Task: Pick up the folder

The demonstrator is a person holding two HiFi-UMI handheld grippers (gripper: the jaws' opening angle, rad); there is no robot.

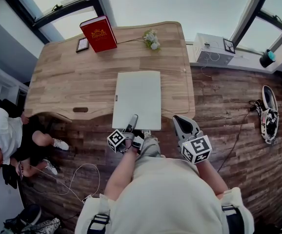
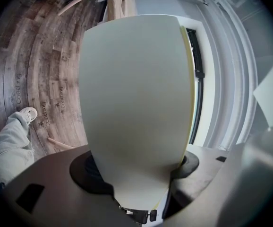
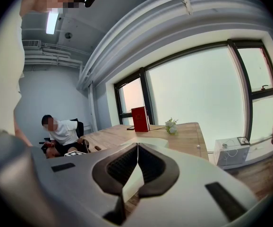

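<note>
A pale grey-white folder point(image 1: 137, 96) lies flat on the wooden desk point(image 1: 68, 82), its near end overhanging the desk's front edge. My left gripper point(image 1: 131, 123) is at that near end, rolled on its side, one finger over the folder's top. In the left gripper view the folder point(image 2: 136, 103) fills the gap between the jaws of the left gripper point(image 2: 139, 170), a yellow edge along its right side; the jaws stand wide apart and do not pinch it. My right gripper point(image 1: 184, 125) hangs to the right of the folder, off the desk's front edge. Seen in its own view, the right gripper point(image 3: 137, 148) is shut and empty.
A red book point(image 1: 98, 33) stands at the desk's far edge beside a small dark frame point(image 1: 82, 44) and a sprig of white flowers point(image 1: 151, 39). A person point(image 1: 4, 140) sits on the floor at the left. A white box point(image 1: 211, 50) and shoes point(image 1: 269, 111) are to the right.
</note>
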